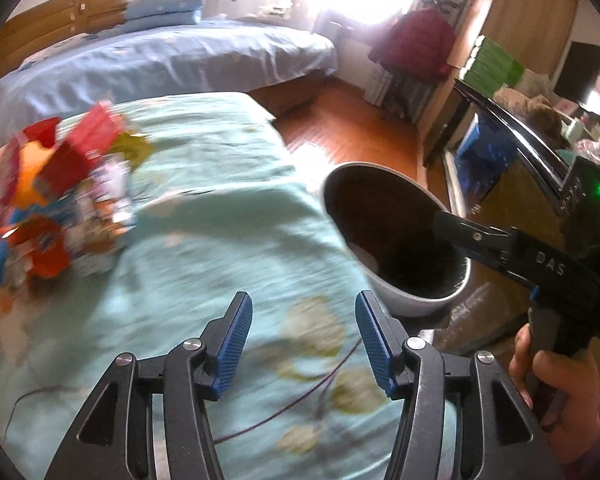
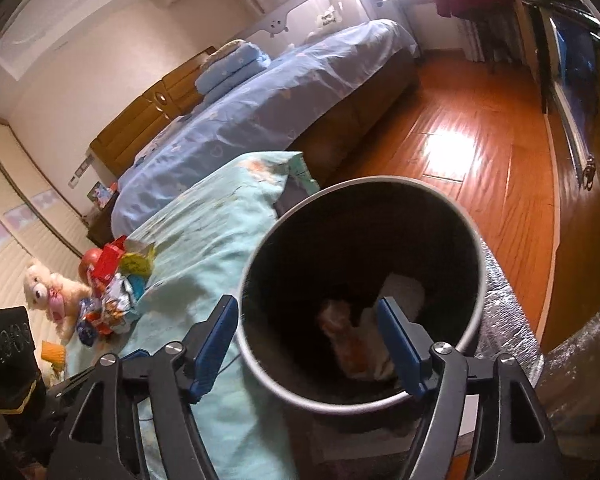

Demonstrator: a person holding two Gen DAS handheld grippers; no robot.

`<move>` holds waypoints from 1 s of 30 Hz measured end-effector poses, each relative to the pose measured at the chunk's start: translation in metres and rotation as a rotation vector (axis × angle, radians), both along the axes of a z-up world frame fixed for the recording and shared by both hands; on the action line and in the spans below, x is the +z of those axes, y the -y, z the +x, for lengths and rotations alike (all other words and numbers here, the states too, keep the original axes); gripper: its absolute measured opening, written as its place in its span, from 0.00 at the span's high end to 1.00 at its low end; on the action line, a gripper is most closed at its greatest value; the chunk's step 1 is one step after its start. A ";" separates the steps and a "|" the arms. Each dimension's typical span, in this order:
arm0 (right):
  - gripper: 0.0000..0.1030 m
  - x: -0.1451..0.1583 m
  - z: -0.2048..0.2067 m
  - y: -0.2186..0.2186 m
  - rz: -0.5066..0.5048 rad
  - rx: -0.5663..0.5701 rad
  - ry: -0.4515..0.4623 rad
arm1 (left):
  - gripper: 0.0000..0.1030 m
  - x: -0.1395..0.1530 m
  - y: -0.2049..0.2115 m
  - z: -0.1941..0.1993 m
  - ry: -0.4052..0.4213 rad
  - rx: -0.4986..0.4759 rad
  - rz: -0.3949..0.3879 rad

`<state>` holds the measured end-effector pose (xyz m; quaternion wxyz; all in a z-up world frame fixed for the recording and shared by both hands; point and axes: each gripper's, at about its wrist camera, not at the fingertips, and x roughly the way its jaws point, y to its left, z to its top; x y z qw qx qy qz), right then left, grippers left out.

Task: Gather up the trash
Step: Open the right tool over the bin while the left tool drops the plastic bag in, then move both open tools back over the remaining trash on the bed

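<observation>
Left tongs (image 1: 304,344): open, nothing btwn pads, hovering over the teal blanket (image 1: 204,216) near its right edge. Right tongs (image 2: 308,348): open, nothing gripped, held directly above the mouth of the bin (image 2: 470,320); the left pad sits outside the rim, the right pad over the opening. In the left wrist view, the right tongs (image 1: 444,220) reach across the bin rim (image 1: 380,168) from the right, w/ a hand (image 1: 556,388) on the grip.

Bin position: on the floor, just beside the right edge of the blanketed surface. Probable reason: short carry from pile to bin, drop w/o lifting high. Contents: an orange-and-white item (image 2: 348,340) and a pale item at the bottom, blurred; type cannot be told.

Task item location: pile of wrappers (image 1: 56,196), red, orange, blue and silver, heaped on the blanket at far left, well apart from both tongs. Same pile in right wrist view (image 2: 108,300), w/ a plush bear (image 2: 48,292) just beyond it; bear likely not trash.

Judged step: tongs empty over the bin suggests a completed drop; task partly done, most of the pile not yet collected. Next move req'd: reach left to the pile, close on one wrapper at a time. Risk: light foil wrappers slip or drag neighbours off the blanket edge.
</observation>
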<state>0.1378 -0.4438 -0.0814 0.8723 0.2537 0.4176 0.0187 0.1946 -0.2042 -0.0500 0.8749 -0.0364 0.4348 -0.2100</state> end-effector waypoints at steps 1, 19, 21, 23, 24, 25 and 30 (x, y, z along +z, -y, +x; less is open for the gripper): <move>0.27 0.001 -0.002 -0.006 0.000 0.008 0.005 | 0.47 0.001 -0.005 -0.004 0.002 0.009 0.000; 0.26 0.007 -0.002 -0.120 0.007 0.215 0.053 | 0.46 0.007 -0.114 -0.066 0.029 0.250 0.007; 0.26 0.005 0.001 -0.132 0.012 0.234 0.046 | 0.46 0.008 -0.124 -0.070 0.027 0.276 -0.001; 0.26 0.005 0.004 -0.141 0.011 0.246 0.042 | 0.46 0.010 -0.134 -0.073 0.029 0.302 -0.004; 0.26 0.005 0.006 -0.145 0.011 0.251 0.041 | 0.46 0.011 -0.136 -0.073 0.028 0.309 -0.005; 0.26 0.006 0.007 -0.150 0.012 0.256 0.041 | 0.46 0.011 -0.139 -0.074 0.027 0.317 -0.005; 0.26 0.007 0.012 -0.169 0.013 0.279 0.041 | 0.46 0.011 -0.159 -0.078 0.020 0.354 -0.007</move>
